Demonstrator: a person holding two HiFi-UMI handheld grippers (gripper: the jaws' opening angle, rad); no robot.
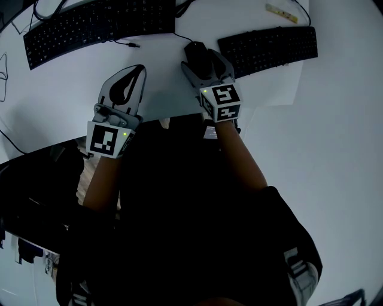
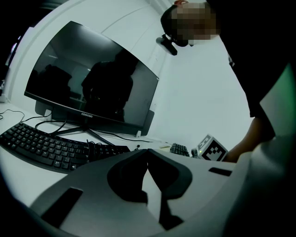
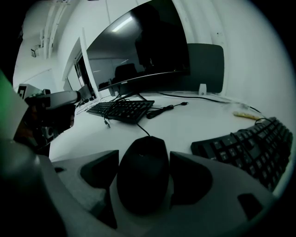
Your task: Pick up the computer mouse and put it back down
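Observation:
A black wired computer mouse (image 1: 196,57) lies on the white desk (image 1: 335,137) between two keyboards. My right gripper (image 1: 204,64) reaches over it from the near side, its grey jaws pressed against both sides of the mouse (image 3: 141,162), so my right gripper (image 3: 143,172) is shut on it. I cannot tell whether the mouse rests on the desk or hangs just above it. My left gripper (image 1: 142,67) sits to the left near the desk's front edge, shut and holding nothing, its tips meeting in the left gripper view (image 2: 148,152).
A black keyboard (image 1: 96,24) lies at the back left and another keyboard (image 1: 269,48) just right of the mouse. A dark curved monitor (image 2: 92,88) stands behind. A small yellowish item (image 1: 281,13) lies at the back right. The desk's front edge (image 1: 60,143) is near my arms.

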